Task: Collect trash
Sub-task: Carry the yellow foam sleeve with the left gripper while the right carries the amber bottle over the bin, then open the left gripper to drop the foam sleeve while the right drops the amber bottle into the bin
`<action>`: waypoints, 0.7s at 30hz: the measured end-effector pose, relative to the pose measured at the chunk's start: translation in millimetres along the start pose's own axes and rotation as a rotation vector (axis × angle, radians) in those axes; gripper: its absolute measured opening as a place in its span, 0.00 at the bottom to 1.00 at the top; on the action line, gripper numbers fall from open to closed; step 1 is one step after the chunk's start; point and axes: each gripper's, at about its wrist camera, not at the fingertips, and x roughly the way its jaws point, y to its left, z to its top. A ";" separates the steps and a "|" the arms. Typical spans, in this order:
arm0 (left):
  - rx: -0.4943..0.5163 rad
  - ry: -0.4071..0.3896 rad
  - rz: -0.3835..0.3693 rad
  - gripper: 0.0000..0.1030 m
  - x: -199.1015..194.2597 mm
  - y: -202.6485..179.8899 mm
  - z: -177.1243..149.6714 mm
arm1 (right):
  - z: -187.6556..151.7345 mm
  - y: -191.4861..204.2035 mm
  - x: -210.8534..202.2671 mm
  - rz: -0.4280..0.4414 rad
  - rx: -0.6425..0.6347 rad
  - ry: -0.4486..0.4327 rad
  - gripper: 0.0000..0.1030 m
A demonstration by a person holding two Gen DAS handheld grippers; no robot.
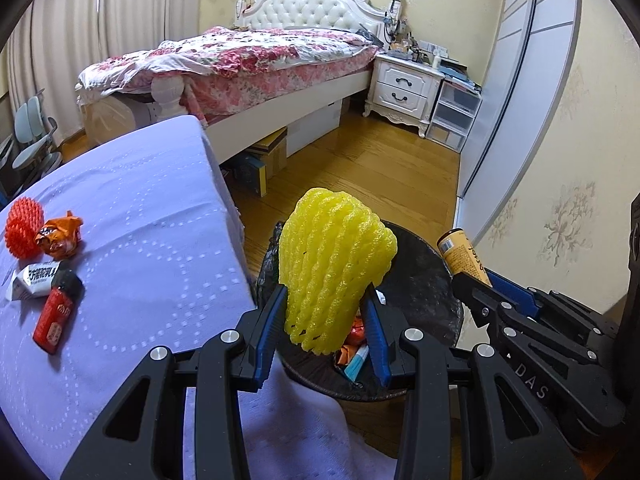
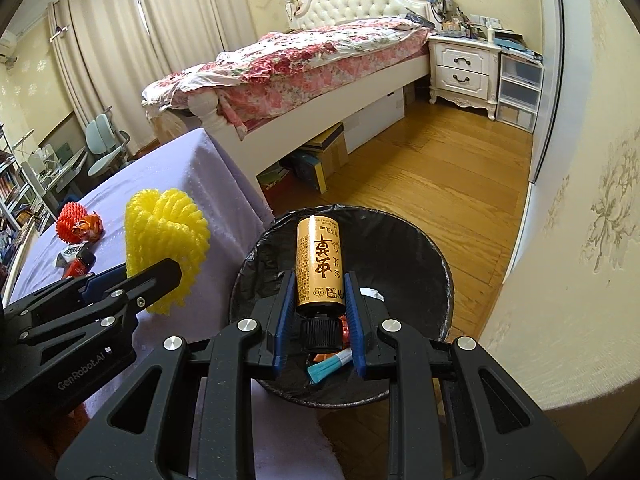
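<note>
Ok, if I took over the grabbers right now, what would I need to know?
Left gripper: shut on the yellow foam fruit net, held over the black-lined trash bin.
Right gripper: shut on the gold bottle, cap toward the camera, also over the bin.
Done: some wrappers already lie in the bin.
Left: drop both, then fetch the red foam net, orange wrapper, white carton and red lighter from the purple-covered table.
</note>
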 end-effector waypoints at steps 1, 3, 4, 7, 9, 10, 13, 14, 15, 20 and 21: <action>0.003 0.004 -0.007 0.39 1.6 -2.1 0.4 | 0.1 -1.7 0.6 -0.001 0.003 0.000 0.23; 0.002 0.007 -0.002 0.41 4.0 -3.7 0.5 | 0.1 -4.3 1.8 -0.005 0.008 0.000 0.23; 0.000 0.011 -0.003 0.45 5.8 -3.4 1.0 | 0.5 -5.3 2.9 -0.006 0.011 0.001 0.23; -0.014 0.022 0.001 0.59 9.2 -1.7 1.1 | -0.4 -10.3 4.0 -0.021 0.028 -0.003 0.27; -0.027 0.021 -0.002 0.65 8.9 0.5 0.4 | -0.3 -10.5 4.9 -0.032 0.034 -0.006 0.34; -0.029 0.021 -0.004 0.66 8.5 0.9 0.1 | -0.8 -11.8 4.8 -0.035 0.039 -0.008 0.38; -0.024 0.017 0.004 0.70 6.8 0.2 -1.1 | -0.9 -14.0 5.1 -0.042 0.044 -0.008 0.38; -0.020 0.013 0.009 0.70 5.3 0.0 -2.0 | -0.8 -14.1 5.1 -0.041 0.045 -0.008 0.38; -0.017 0.010 0.015 0.70 3.9 0.2 -2.7 | -0.8 -13.8 5.0 -0.041 0.043 -0.009 0.39; -0.014 -0.008 0.056 0.71 -4.4 8.1 -6.7 | -1.7 -9.4 2.2 -0.039 0.030 -0.014 0.43; -0.015 -0.011 0.065 0.71 -6.1 10.8 -7.5 | -1.7 -8.3 2.0 -0.036 0.027 -0.013 0.43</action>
